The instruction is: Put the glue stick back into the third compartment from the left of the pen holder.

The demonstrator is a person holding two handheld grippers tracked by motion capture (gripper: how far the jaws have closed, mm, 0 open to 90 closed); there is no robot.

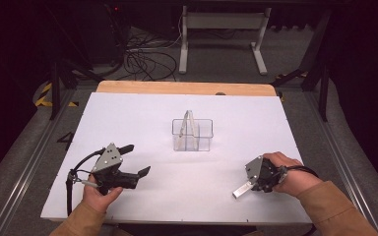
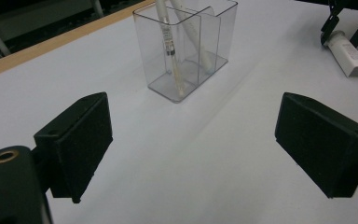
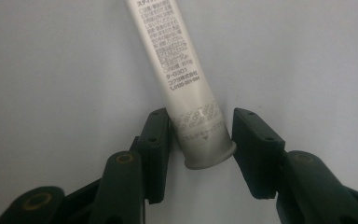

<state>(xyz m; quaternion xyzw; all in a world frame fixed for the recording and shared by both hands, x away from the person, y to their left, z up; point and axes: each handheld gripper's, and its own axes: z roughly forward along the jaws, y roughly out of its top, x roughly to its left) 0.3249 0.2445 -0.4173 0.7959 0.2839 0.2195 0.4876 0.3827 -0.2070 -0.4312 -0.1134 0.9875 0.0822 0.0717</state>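
The white plastic tube with grey print (image 3: 182, 79) lies flat on the white tabletop (image 1: 187, 182) at the near right, and its wide capped end sits between the two black jaws of the right claw (image 3: 200, 140). The tube's long axis runs straight away from this claw, approx. in line with it, so the jaws cross it at a right angle. The left pad looks to touch the tube, the right pad seems just at the flared rim; I cannot tell if they press already, so the grip is not sure.

The left claw (image 2: 191, 140) is released, jaws wide apart w/ nothing between, and it points to the clear plastic two-compartment holder (image 1: 192, 134) in the middle of the tabletop. This holder already has slim white pens standing tilted inside. The right hand is clearly the nearer one to the tube; the holder is far and left from it.

The surface is plain, smooth and matt. Behind the tabletop are dark floor, loose cables and a white metal frame (image 1: 222, 34).
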